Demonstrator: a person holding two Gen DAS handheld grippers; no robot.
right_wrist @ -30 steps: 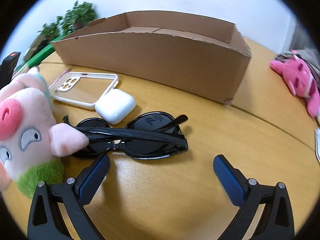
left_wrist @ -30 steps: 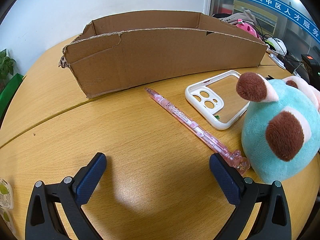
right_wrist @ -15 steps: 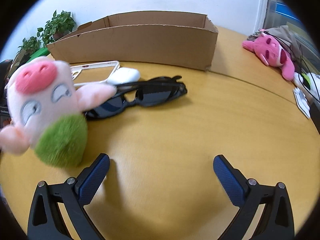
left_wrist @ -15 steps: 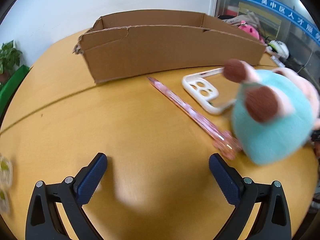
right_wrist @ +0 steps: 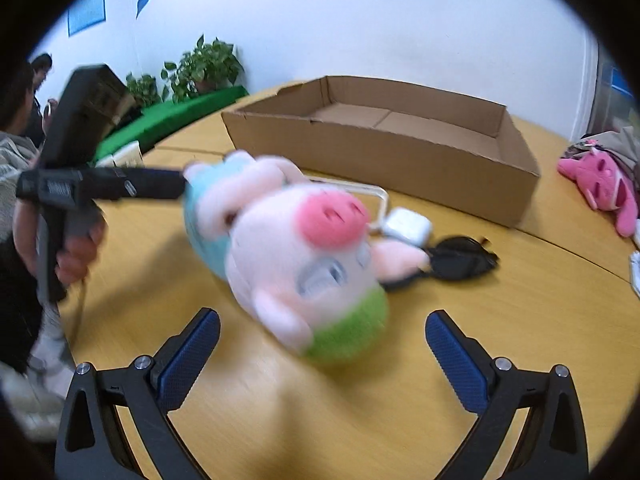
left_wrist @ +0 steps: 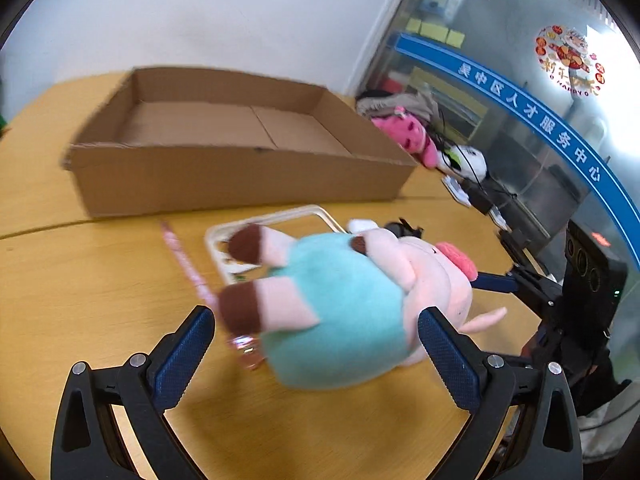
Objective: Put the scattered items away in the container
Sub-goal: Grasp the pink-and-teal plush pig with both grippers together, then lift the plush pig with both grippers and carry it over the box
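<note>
Between both grippers' spread, empty fingers the plush pig lies, snout toward the right gripper.

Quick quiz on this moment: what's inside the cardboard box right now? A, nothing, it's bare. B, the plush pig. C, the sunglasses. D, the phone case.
A: both views show only bare cardboard on the floor of the cardboard box, while the plush pig, sunglasses and phone case all lie on the table in front of it.
</note>
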